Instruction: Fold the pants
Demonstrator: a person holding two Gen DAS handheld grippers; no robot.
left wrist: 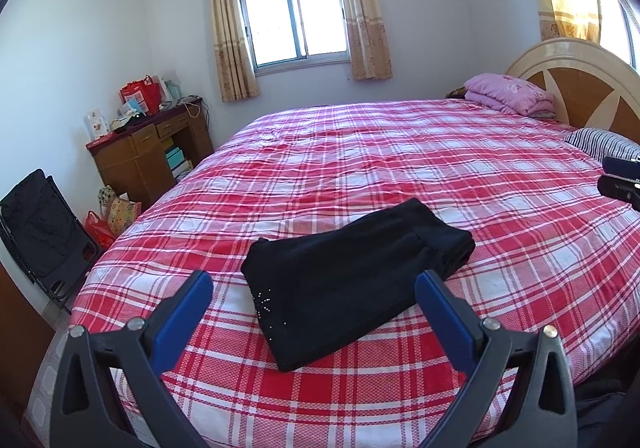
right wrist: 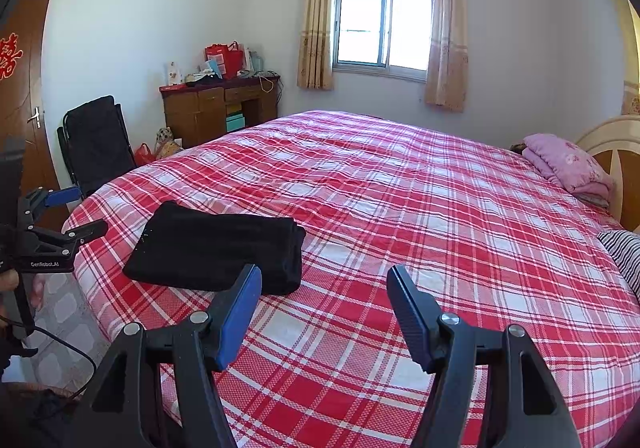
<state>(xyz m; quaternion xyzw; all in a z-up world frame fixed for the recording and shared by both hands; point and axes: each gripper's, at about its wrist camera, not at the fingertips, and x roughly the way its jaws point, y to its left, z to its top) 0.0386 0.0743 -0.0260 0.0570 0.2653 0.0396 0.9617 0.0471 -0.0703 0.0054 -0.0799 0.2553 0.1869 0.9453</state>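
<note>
I see the black pants (left wrist: pixel 352 284) lying folded into a compact rectangle near the foot-side edge of the red plaid bed (left wrist: pixel 480 184), with a small cluster of studs at one corner. My left tongs (left wrist: pixel 314 298) stand wide and empty, hovering just short of the pants; my right tongs (right wrist: pixel 324 294) are also wide and empty, just beside the pants toward the headboard. The fold looks finished to me, so I'd only square the edges, pressing lightly without dragging layers. "GenRobot.AI" reads on the left gripper body.
</note>
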